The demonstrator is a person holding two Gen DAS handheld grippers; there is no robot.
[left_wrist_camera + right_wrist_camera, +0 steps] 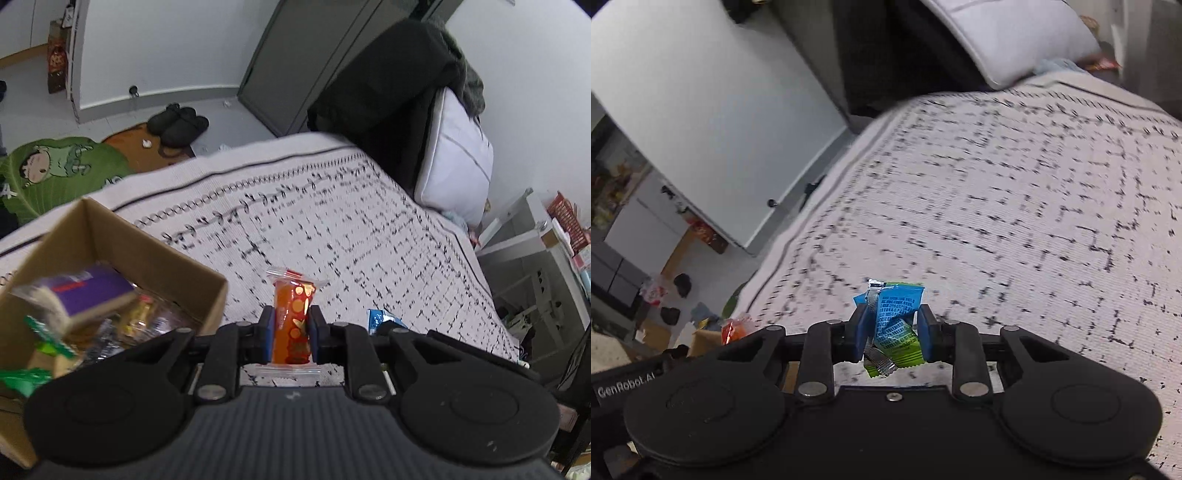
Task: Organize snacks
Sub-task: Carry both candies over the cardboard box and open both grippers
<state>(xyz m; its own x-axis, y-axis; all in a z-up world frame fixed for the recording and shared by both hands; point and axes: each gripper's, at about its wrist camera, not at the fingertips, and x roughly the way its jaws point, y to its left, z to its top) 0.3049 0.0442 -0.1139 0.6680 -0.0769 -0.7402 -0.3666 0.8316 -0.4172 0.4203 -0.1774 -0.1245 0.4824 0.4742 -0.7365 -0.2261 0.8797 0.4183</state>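
The left gripper (pixel 291 328) pinches an orange-red wrapped candy (pixel 291 325) beside the cardboard box (pixel 218 295) of snacks. The right gripper (pixel 892 332) squeezes a crumpled blue-green packet (pixel 895 325) above the bedspread (pixel 1015 203). Both 2 slick wrappers could slip and drop outside the box.

The left gripper (pixel 291 334) points steeply downward, its blue pads (pixel 269 334) pressed tight against both sides of an orange snack packet (pixel 291 321) that stands upright between them. The right gripper (pixel 893 334) tilts down at much the same angle, jaws clamped on a crumpled blue-and-green snack wrapper (pixel 894 325), held above the bedspread's (pixel 1015 206) near edge.
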